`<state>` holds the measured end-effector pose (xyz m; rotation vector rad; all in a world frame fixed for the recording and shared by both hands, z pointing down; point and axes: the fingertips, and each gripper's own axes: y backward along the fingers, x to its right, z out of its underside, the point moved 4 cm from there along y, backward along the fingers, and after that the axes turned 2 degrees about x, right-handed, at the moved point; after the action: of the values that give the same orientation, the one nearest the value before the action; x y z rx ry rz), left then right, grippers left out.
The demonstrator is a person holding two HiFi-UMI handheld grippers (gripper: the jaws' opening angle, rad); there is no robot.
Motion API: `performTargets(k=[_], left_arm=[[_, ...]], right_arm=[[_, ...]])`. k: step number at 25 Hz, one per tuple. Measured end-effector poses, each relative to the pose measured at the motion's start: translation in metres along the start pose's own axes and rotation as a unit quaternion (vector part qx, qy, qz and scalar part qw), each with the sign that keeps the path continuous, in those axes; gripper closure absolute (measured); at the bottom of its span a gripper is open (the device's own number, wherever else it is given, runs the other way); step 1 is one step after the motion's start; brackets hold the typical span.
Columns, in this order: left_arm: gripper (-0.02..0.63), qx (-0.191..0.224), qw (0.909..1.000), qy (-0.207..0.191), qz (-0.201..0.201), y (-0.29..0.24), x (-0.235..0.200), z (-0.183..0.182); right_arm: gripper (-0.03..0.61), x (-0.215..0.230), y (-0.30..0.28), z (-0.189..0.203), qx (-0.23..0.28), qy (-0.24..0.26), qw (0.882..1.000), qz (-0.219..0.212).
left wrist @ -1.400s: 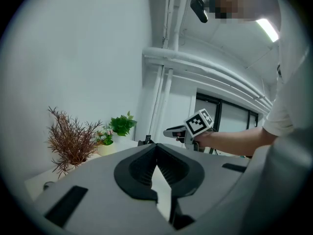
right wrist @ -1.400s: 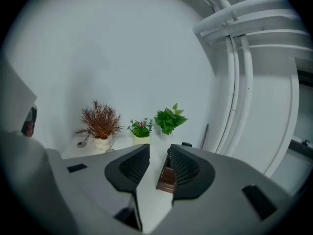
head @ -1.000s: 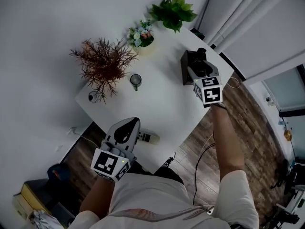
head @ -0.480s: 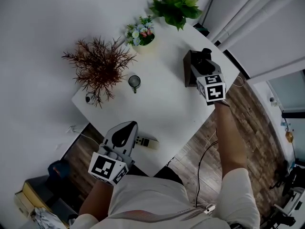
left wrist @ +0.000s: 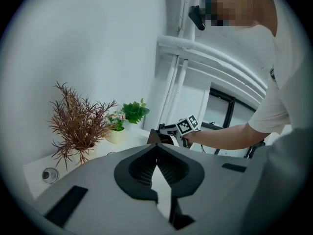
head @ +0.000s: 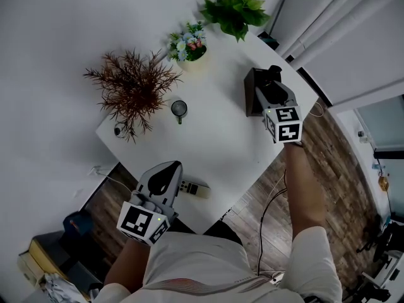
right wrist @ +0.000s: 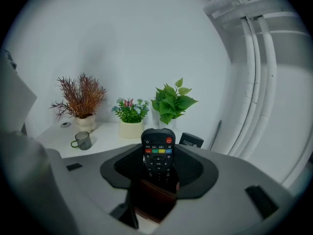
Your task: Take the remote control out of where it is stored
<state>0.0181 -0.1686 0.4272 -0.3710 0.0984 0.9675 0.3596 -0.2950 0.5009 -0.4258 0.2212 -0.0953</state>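
White-walled room, white rectangular table (head: 214, 131) with a few potted plants along the back, and you're working at its far right corner. Your right gripper (head: 271, 79) is reaching over the dark brown boxy holder (head: 251, 96). The black button-covered remote control (right wrist: 157, 153) is standing upright in that holder, right between the jaws. Those jaws have just been closing a bit, but they're sitting wide with a gap showing on both sides of the remote, so nothing's grabbed yet. What matters imo: the remote's long axis is running straight up out of the holder, with its top end poking above the pads. So you're probably looking at squeezing its side edges and lifting along that axis, not dragging it toward you. Your left gripper (left wrist: 156, 153) is hanging well away at the near edge, jaws pinched together on nothing, so the right one is obviously nearer.
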Motion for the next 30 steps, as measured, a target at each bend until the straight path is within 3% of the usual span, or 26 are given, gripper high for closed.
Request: performTargets(k=[9, 15, 22, 30], left_arm=[[0.606, 0.012, 0.9999, 0.002, 0.002, 0.011, 0.008, -0.002], [0.606, 0.026, 0.9996, -0.003, 0.004, 0.020, 0.013, -0.004], [0.606, 0.040, 0.9992, -0.008, 0.000, 0.032, 0.022, -0.010], [0.606, 0.045, 0.9989, -0.006, -0.007, 0.048, 0.027, -0.007]], right_arm=[[0.374, -0.011, 0.063, -0.054, 0.096, -0.026, 0.995, 0.001], [0.374, -0.044, 0.115, -0.062, 0.111, -0.042, 0.992, -0.036], [0.374, -0.103, 0.155, -0.014, 0.035, -0.063, 0.994, -0.084], [0.376, -0.171, 0.153, 0.046, -0.083, -0.016, 0.983, -0.166]])
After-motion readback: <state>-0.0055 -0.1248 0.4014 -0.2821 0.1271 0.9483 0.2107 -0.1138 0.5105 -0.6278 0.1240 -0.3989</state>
